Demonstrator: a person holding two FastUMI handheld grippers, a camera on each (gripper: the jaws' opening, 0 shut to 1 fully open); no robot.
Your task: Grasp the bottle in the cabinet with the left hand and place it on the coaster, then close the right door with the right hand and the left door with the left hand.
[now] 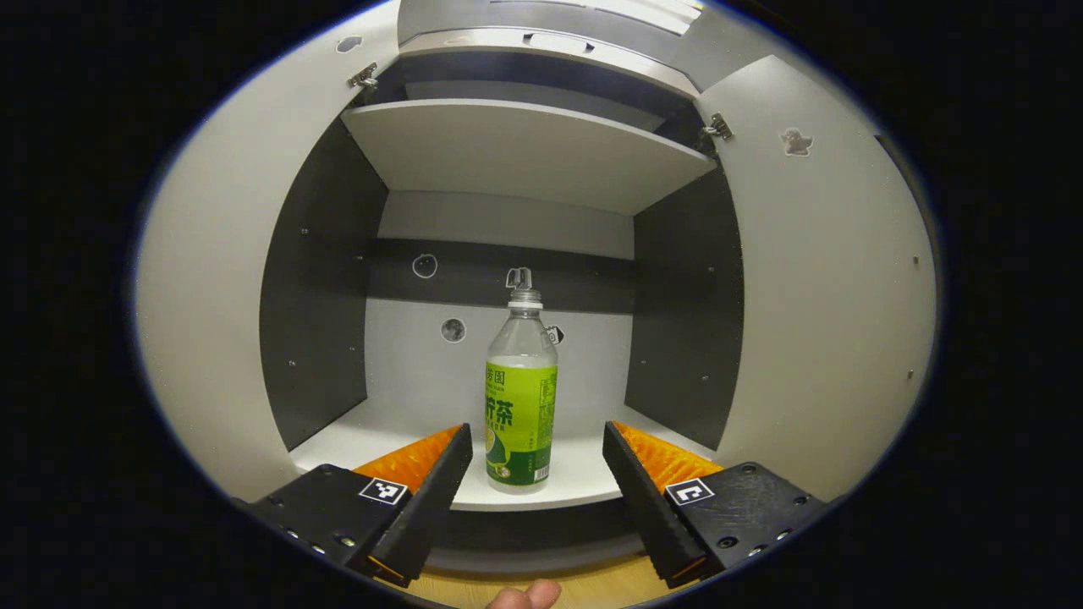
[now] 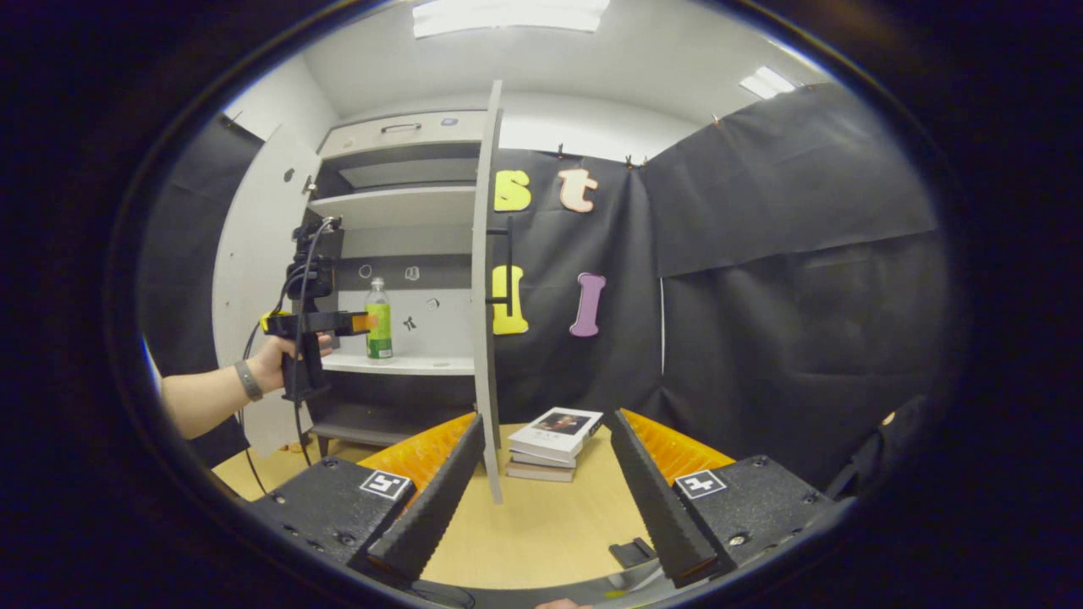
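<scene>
Clear, green-labelled plastic bottle (image 1: 521, 397) upright on smooth shelf (image 1: 584, 474), between splayed ridged fingers of left tool (image 1: 536, 474).

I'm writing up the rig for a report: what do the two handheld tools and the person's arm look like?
Each tool has two long wedge-shaped fingers with ribbed inner faces, on black blocks that bear square black-and-white markers and screws. In the right gripper view, the left tool has a pistol-style handle, a camera mounted on top and a black cable hanging down. The hand holding it has a bare forearm with a grey wristband.
</scene>
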